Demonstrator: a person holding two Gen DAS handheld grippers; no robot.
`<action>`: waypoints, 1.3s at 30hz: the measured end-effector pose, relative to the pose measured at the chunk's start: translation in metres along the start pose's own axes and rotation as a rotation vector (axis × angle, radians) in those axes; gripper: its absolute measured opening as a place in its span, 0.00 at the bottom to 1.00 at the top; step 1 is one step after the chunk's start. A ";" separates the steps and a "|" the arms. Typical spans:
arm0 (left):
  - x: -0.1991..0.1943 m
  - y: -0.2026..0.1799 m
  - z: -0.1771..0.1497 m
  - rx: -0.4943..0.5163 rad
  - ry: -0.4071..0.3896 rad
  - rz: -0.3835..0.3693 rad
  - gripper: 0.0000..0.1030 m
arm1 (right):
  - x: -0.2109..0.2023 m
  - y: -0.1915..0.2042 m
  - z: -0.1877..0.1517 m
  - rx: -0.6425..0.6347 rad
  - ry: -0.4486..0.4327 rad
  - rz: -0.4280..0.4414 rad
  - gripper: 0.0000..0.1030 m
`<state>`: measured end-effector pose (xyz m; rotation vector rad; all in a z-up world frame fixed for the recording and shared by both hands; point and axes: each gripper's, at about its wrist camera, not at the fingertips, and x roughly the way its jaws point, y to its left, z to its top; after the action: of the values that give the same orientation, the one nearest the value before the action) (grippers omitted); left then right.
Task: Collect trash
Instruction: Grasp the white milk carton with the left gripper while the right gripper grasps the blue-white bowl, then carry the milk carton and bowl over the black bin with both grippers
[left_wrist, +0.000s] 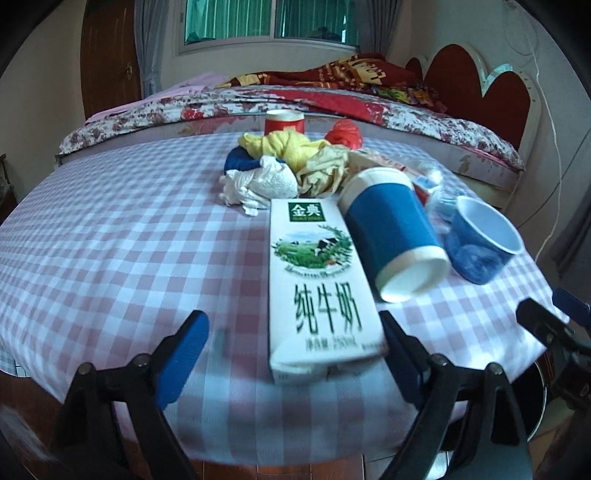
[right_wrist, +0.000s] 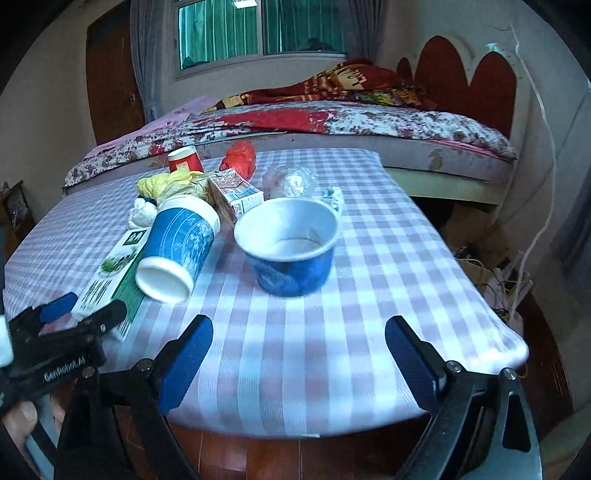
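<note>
We are holding the left gripper (left_wrist: 293, 345) wide, milk carton (left_wrist: 316, 284) lying untouched between its pads; right gripper (right_wrist: 298, 354) gaping wide, blue bowl (right_wrist: 291, 251) sitting just beyond.

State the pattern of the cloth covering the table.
The tablecloth is a pink-and-white check, clearest in the right wrist view.

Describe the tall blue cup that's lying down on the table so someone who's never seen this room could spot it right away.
Start at the table with the pink-and-white checked cloth in front of the bed. Near its front sits a pile of trash; the tall blue paper cup lies on its side between the flat milk carton and the short upright blue bowl. Only it is tipped over, white base toward you.
</note>
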<state>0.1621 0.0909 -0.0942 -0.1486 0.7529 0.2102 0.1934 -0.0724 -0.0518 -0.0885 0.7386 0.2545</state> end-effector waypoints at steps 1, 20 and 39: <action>0.003 0.002 0.001 -0.006 0.003 0.000 0.85 | 0.006 0.001 0.004 -0.004 0.000 0.003 0.92; 0.020 0.019 0.015 0.020 0.001 -0.058 0.54 | 0.066 0.005 0.041 -0.030 0.024 -0.038 0.81; -0.008 0.016 0.015 0.028 -0.059 -0.090 0.54 | 0.034 -0.005 0.039 -0.021 -0.015 -0.024 0.74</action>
<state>0.1621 0.1085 -0.0784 -0.1493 0.6886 0.1177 0.2442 -0.0637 -0.0464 -0.1152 0.7200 0.2397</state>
